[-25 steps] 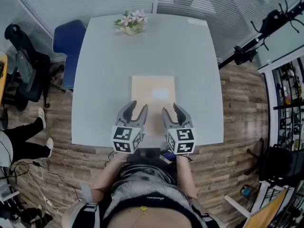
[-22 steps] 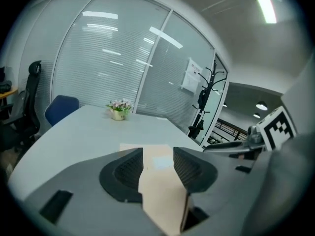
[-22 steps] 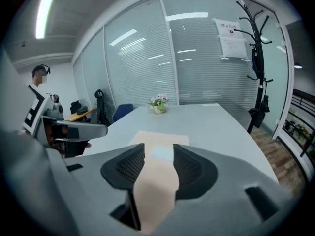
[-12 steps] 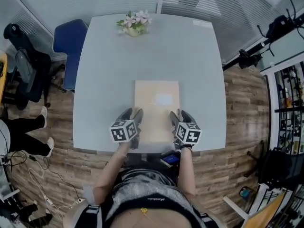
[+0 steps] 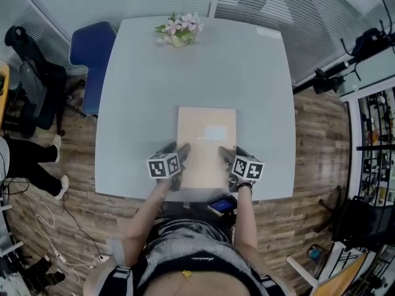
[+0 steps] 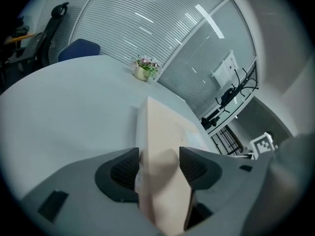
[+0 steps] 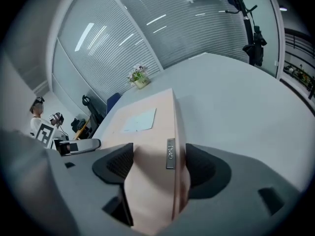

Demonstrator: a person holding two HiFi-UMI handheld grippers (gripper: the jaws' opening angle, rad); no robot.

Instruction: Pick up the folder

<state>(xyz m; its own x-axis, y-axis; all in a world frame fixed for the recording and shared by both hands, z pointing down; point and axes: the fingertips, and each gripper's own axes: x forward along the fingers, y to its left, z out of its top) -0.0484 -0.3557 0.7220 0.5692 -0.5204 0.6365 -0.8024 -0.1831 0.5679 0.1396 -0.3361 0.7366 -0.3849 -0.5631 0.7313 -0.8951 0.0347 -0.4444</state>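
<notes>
A flat beige folder point(image 5: 207, 119) with a pale label lies near the front edge of the grey table point(image 5: 142, 73). My left gripper point(image 5: 178, 148) is at its near left edge and my right gripper point(image 5: 230, 151) at its near right edge. In the left gripper view the folder's edge point(image 6: 162, 127) stands between the dark pads point(image 6: 124, 170) of the left gripper point(image 6: 158, 163). In the right gripper view the folder point(image 7: 147, 122), with a small metal tag point(image 7: 170, 154), lies between the jaws of the right gripper point(image 7: 160, 163). Both pairs of jaws are opening around it; I see no firm press.
A pot of pink flowers point(image 5: 179, 29) stands at the table's far edge. A blue chair point(image 5: 86, 54) is at the far left corner. A small dark device point(image 5: 221, 205) sits just below the table's front edge. A person's legs point(image 5: 28, 165) show at the left, and stands and shelves on the right.
Both grippers have come down from above the table's front edge to the folder's near sides, rolled, and their jaws have spread. The folder has stayed flat on the table.
</notes>
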